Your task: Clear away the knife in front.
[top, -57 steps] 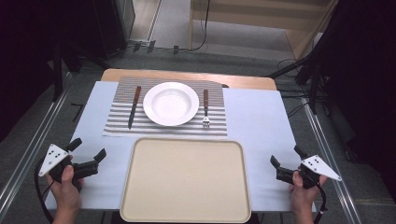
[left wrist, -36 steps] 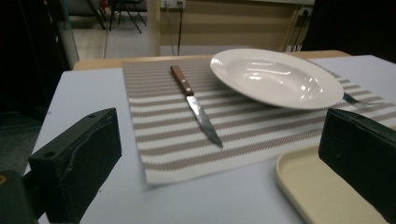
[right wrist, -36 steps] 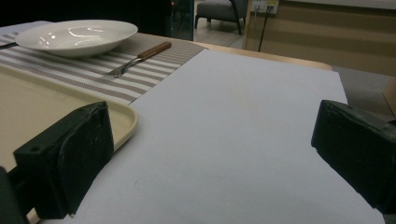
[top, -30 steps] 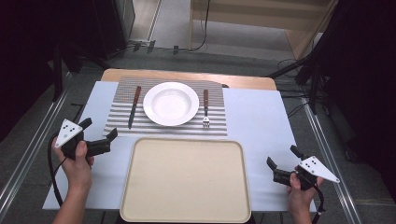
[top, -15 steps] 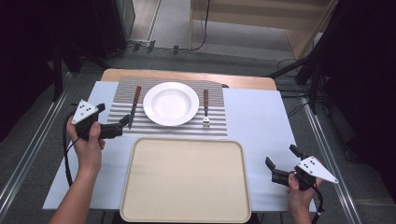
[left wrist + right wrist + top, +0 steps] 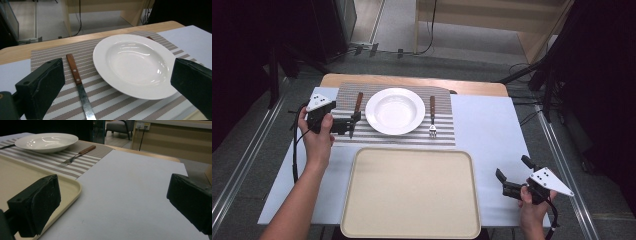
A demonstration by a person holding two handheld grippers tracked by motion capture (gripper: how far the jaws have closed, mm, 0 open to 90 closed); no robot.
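Lying flat, wood-handled knife (image 6: 79,89)

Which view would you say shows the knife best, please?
The left gripper view: the knife lies close up between the open left tool's jaws, with its wooden handle, rivets and serrated blade plain. The high view shows it whole but small, left of the plate. The right gripper view catches only a dark sliver at its left edge.

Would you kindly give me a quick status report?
Left hand-held gripper open at wooden-handled knife. Right hand-held gripper open, idle beside beige tray. White round plate close alongside knife.
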